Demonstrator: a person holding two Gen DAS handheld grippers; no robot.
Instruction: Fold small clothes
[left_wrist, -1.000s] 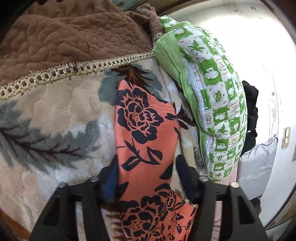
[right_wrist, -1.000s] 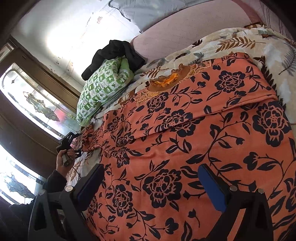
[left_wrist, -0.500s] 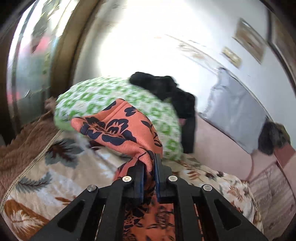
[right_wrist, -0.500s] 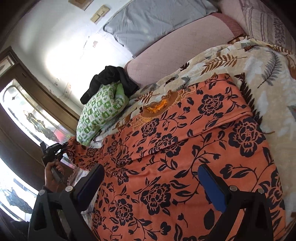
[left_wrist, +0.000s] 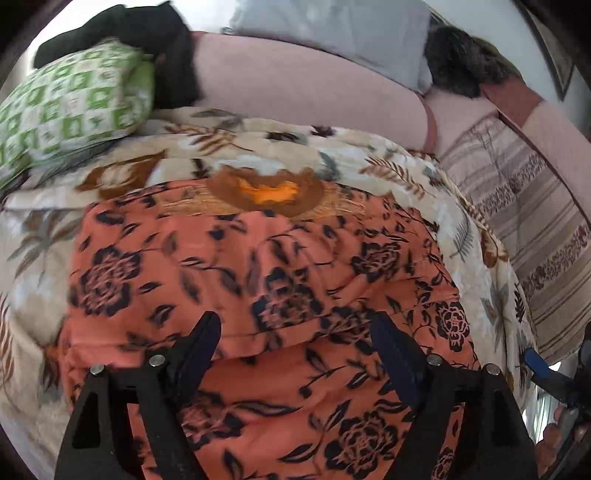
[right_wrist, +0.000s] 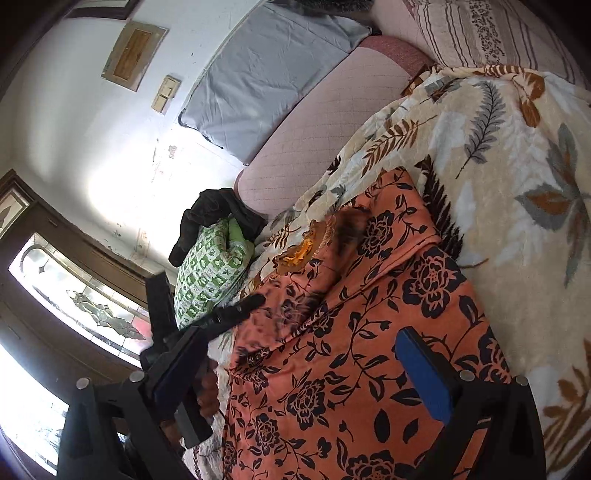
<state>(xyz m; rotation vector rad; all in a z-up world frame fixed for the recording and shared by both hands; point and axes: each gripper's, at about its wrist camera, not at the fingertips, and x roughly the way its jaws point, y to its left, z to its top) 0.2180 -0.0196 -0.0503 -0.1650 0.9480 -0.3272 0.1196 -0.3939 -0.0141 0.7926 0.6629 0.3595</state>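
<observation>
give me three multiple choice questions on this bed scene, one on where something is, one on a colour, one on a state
1. Where does the black garment lie?
A. on top of the green pillow
B. spread over the orange cloth
C. on the striped cushion

2. What colour is the flower print on the orange cloth?
A. white
B. black
C. green

3. How do the jaws of the left gripper stand?
A. clamped on the cloth
B. shut on nothing
C. apart, with nothing pinched

Answers:
1. A, the dark garment drapes over the pillow's upper end.
2. B, dark roses and leaves cover the orange ground.
3. C, the jaws have just been opening and the cloth lies below them, free of the fingers.
</observation>
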